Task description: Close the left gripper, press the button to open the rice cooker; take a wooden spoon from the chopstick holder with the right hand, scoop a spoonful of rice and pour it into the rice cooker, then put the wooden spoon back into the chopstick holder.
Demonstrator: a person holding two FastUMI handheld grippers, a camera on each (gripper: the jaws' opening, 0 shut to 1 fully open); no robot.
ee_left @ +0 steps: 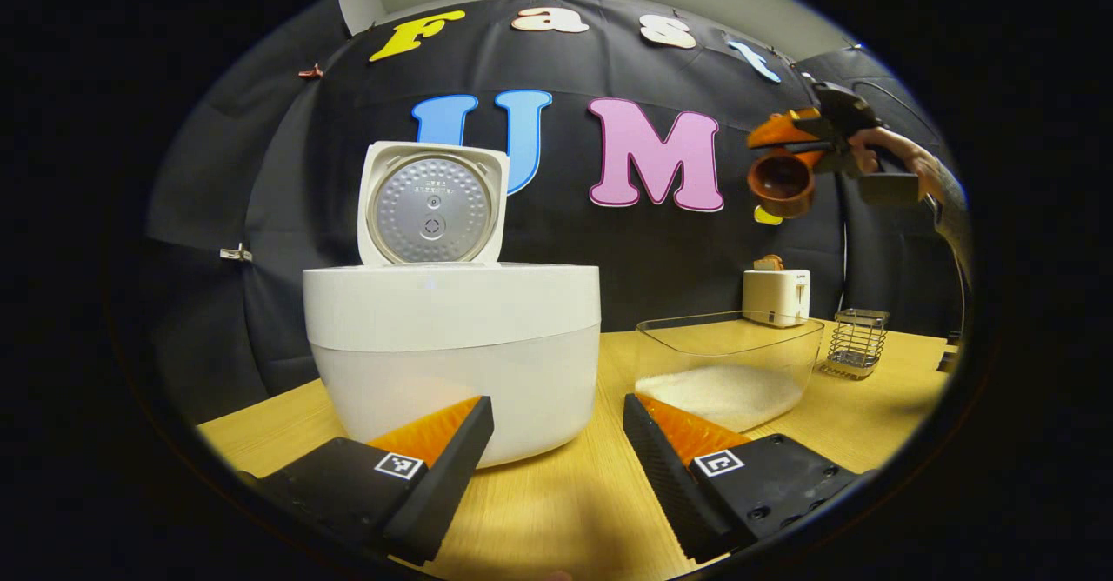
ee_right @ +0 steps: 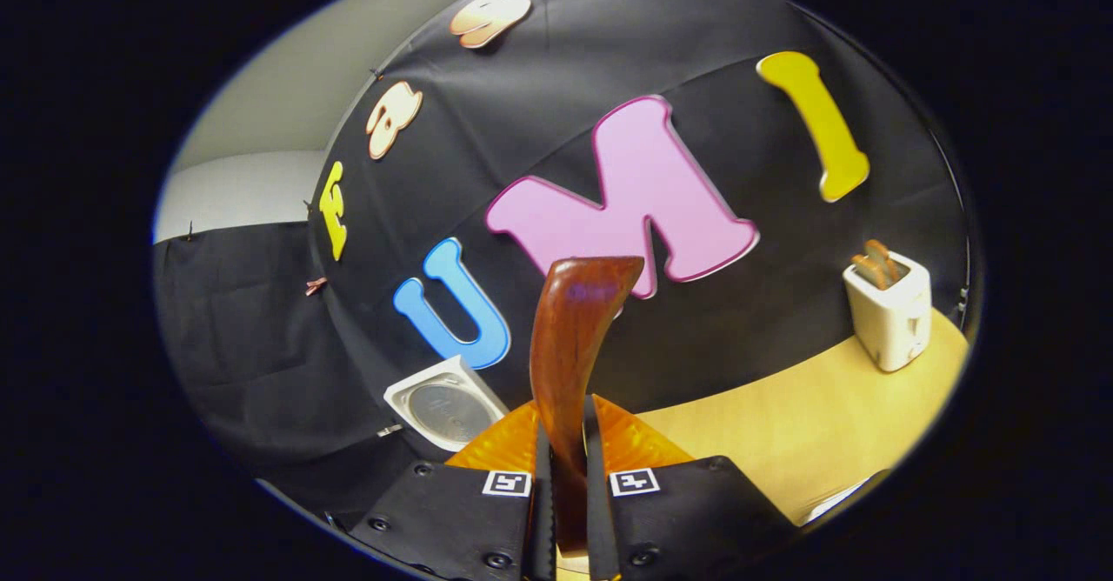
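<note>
**Supervisor:** Report the left gripper view, containers first.

**Operator:** My left gripper (ee_left: 556,429) is released, fingers spread wide, nothing between them. Directly ahead, just past the left finger, I see the rice cooker (ee_left: 452,350) on the wooden table (ee_left: 565,503). Its lid (ee_left: 432,204) stands upright, open. The pot's interior is hidden below the rim, so I cannot tell its contents. Ahead of the right finger is a clear tub (ee_left: 729,359) with a layer of white rice (ee_left: 717,392) on its bottom. Farther right stands the wire chopstick holder (ee_left: 856,342); I cannot make out anything inside it. Behind the tub is a white toaster (ee_left: 776,297) with bread in its slot. High on the right, a hand (ee_left: 896,159) holds the right gripper (ee_left: 804,142), and the wooden spoon (ee_left: 781,183) hangs from it, bowl facing me. Whether the bowl holds rice, I cannot tell.

**Supervisor:** Right gripper view?

**Operator:** The right gripper (ee_right: 565,468) is clenched on the wooden spoon (ee_right: 574,346), both fingers pressing its handle. The spoon rises straight ahead between them; its bowl is turned away. Left of the fingers, the cooker lid (ee_right: 445,407) is partly cut off. Far right stands the toaster (ee_right: 889,311).
</note>
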